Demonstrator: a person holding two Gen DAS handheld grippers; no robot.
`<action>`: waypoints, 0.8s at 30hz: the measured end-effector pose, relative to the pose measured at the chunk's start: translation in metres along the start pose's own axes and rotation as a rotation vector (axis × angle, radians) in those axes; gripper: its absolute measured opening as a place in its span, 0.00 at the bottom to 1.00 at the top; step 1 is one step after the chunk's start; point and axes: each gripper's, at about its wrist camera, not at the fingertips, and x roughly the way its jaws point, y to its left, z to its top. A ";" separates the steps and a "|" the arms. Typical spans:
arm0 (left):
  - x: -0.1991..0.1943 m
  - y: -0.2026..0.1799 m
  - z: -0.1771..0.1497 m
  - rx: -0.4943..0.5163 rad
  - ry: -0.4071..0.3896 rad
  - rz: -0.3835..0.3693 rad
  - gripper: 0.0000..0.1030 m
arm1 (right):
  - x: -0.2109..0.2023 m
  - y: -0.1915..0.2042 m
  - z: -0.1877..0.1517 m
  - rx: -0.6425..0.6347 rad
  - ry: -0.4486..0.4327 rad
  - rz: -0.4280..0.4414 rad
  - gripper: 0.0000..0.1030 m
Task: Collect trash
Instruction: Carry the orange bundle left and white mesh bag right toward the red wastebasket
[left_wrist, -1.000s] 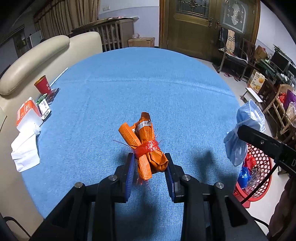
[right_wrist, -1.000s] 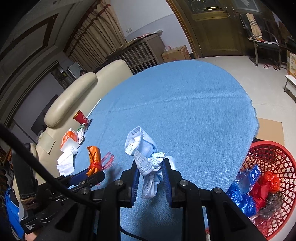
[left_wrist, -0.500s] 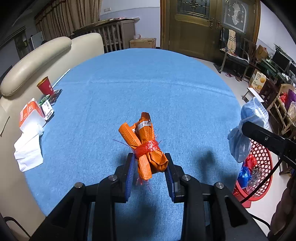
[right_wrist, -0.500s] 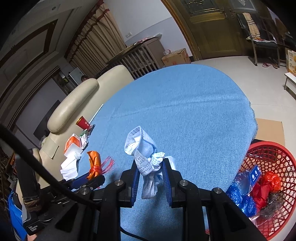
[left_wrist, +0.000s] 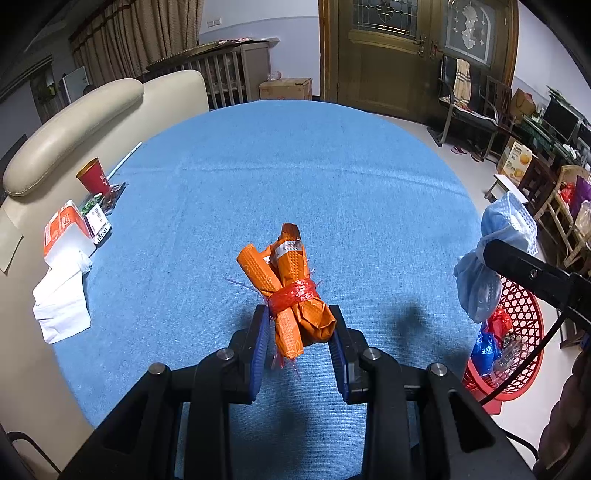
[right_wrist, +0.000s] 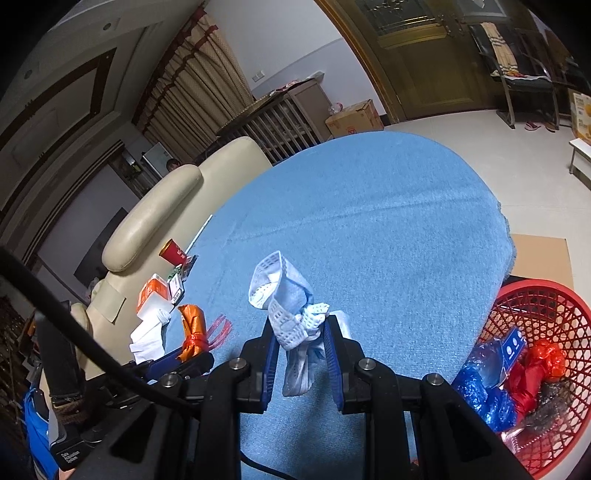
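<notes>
The crumpled paper bundle (left_wrist: 291, 291) is orange with a red band. The foam mesh sleeve (right_wrist: 291, 314) is white; the plastic lattice basket (right_wrist: 535, 317) is red

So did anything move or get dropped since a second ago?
Almost nothing. The left gripper still clamps the orange bundle, and the right gripper still clamps the white-blue mesh wad. Nothing was let go. The red basket and cup stayed put.

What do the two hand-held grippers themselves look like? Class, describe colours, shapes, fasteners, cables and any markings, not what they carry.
The left hand-held gripper and right hand-held gripper are alike: matte black angular arms, round silver bolt heads at the joints, and two flat fingers faced with ribbed blue pads. A black cable curves across the right view, above a black body with small white lettering.
</notes>
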 end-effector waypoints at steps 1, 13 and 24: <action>0.000 0.000 0.000 0.000 0.000 0.001 0.32 | 0.000 0.000 0.000 0.001 0.000 0.000 0.25; 0.001 -0.002 0.001 0.007 -0.003 -0.008 0.32 | -0.003 0.001 0.000 -0.002 -0.003 -0.007 0.25; 0.004 -0.001 0.002 0.016 -0.010 -0.023 0.32 | -0.008 0.001 0.002 -0.001 -0.012 -0.022 0.25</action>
